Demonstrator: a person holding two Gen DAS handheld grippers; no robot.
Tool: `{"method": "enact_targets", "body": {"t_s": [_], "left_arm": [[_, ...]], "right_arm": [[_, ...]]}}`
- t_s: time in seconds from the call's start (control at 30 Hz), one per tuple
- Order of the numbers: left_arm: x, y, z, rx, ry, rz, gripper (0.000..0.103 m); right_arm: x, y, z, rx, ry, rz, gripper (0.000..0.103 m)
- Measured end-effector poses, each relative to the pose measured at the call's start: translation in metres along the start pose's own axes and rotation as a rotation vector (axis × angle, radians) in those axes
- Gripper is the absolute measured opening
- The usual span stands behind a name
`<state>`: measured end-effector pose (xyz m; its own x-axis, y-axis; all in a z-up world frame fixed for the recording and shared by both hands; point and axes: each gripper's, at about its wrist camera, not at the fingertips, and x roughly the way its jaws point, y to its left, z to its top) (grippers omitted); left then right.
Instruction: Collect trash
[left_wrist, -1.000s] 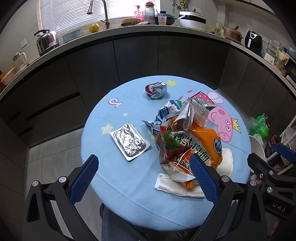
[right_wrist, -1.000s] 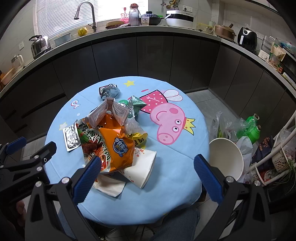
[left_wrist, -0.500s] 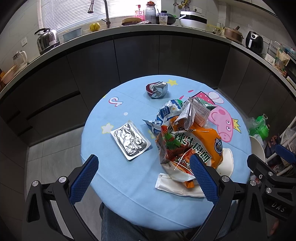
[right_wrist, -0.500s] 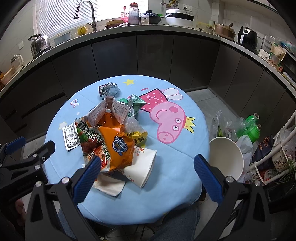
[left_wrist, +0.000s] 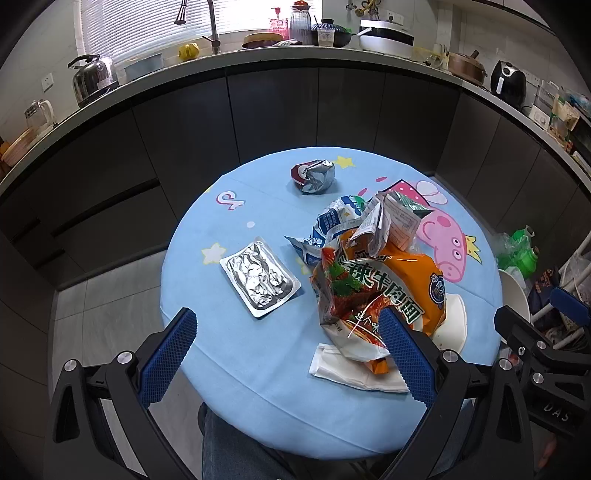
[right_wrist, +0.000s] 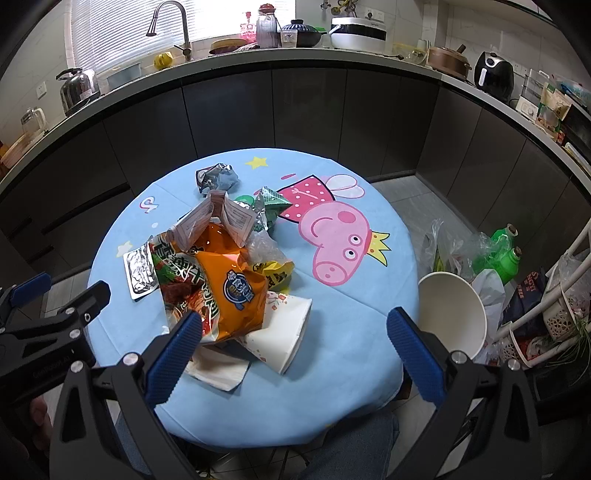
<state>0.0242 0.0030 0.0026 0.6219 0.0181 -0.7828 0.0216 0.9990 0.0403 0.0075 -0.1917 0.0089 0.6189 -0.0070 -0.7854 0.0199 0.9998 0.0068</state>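
Trash lies on a round blue table (left_wrist: 258, 354) (right_wrist: 354, 354). An orange noodle bag (left_wrist: 384, 291) (right_wrist: 225, 288) tops a central pile with paper leaflets (left_wrist: 388, 225) (right_wrist: 221, 218) and a blue-white wrapper (left_wrist: 332, 221). A flat foil packet (left_wrist: 260, 277) (right_wrist: 138, 271) lies to its left, a crumpled foil wrapper (left_wrist: 314, 176) (right_wrist: 216, 179) at the far side, a white napkin (left_wrist: 354, 369) (right_wrist: 218, 371) and a tipped paper cup (right_wrist: 280, 334) at the near side. My left gripper (left_wrist: 288, 347) and right gripper (right_wrist: 293, 339) are open, empty, above the near edge.
A white paper bucket (right_wrist: 452, 314) stands off the table's right edge, beside plastic bags and green bottles (right_wrist: 502, 247). A curved dark counter (left_wrist: 295, 62) with kettle, sink tap and pots rings the far side. A person's jeans (left_wrist: 229, 450) show below the table.
Both views have shifted only very slightly; the trash and both open grippers stay as they were.
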Motion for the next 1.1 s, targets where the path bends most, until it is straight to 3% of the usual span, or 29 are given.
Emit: {"method": "enact_targets", "body": {"t_s": [0.27,0.4,0.6,0.67,0.77,0.93,1.1], "left_arm": [[0.004,0.001,-0.001,0.006,0.007,-0.008,0.095],[0.011,0.009,-0.004,0.018,0.018,-0.053,0.094],[0.025,0.015,-0.021,0.036,0.047,-0.14,0.094],[0.03,0.016,-0.025,0.037,0.058,-0.173,0.093],[0.035,0.02,-0.026,0.039,0.069,-0.193,0.087],[0.045,0.047,-0.018,-0.022,0.077,-0.16,0.087],[0.045,0.062,-0.012,-0.059,0.073,-0.172,0.085]], "right_arm": [[0.005,-0.007,-0.003,-0.002,-0.006,0.013,0.1],[0.009,-0.029,-0.01,0.026,-0.054,0.103,0.1],[0.043,-0.05,-0.027,0.113,0.073,0.176,0.1],[0.053,-0.045,-0.032,0.102,0.09,0.211,0.097],[0.062,-0.03,-0.032,0.069,0.106,0.262,0.082],[0.063,0.006,-0.013,-0.038,0.064,0.36,0.081],[0.084,0.022,0.004,-0.063,0.072,0.364,0.078]]}}
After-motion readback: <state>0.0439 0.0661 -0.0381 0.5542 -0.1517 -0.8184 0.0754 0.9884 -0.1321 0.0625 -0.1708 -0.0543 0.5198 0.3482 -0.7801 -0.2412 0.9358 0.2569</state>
